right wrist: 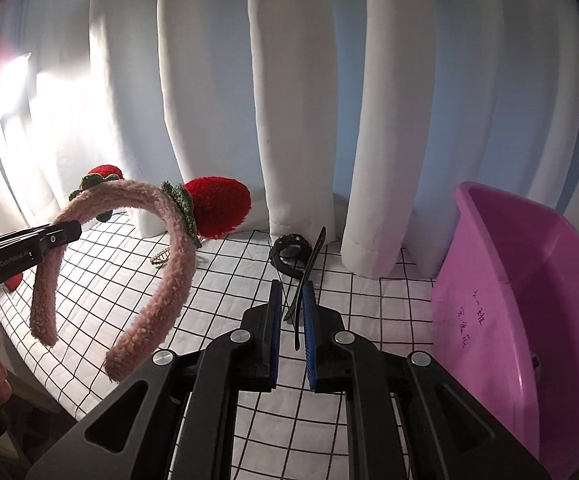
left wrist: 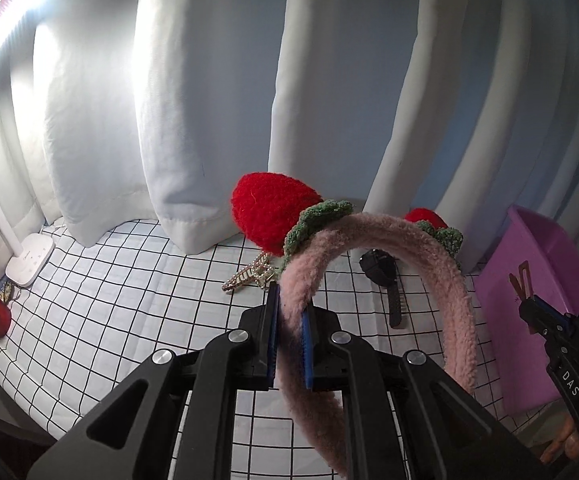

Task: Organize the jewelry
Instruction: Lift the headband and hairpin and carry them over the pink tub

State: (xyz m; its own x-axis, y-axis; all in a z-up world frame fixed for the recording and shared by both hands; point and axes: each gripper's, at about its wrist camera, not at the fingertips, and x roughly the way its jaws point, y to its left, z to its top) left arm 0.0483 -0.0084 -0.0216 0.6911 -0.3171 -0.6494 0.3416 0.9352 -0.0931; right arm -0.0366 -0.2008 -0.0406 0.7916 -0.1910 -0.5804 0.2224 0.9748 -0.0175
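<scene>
**Above the checked worktop, both claws are carrying a piece**

Over the grid-patterned worktop (left wrist: 101, 312), the left claw (left wrist: 289, 320) is pinching the fluffy pink headband (left wrist: 455, 304) on one leg of its arc, and the band is hanging clear of the cloth with its two red knitted strawberries (left wrist: 269, 212) riding on top. From the right wrist view the same headband (right wrist: 173, 276) is dangling at the left, both free ends pointing down. The right claw (right wrist: 292, 312) is gripping a slim dark hair clip (right wrist: 309, 268), which is sticking up and forward from between the blue pads (right wrist: 310, 344). At the right edge, the purple bin (right wrist: 529, 280) is standing tilted, its open side facing the claws. Farther off on the cloth, a black watch (left wrist: 381, 270) is lying near the white curtain (left wrist: 209, 100), and a pearly claw clip (left wrist: 249, 276) is resting just left of it. At the far left, a white lamp base (left wrist: 29, 258) is sitting on the cloth.
</scene>
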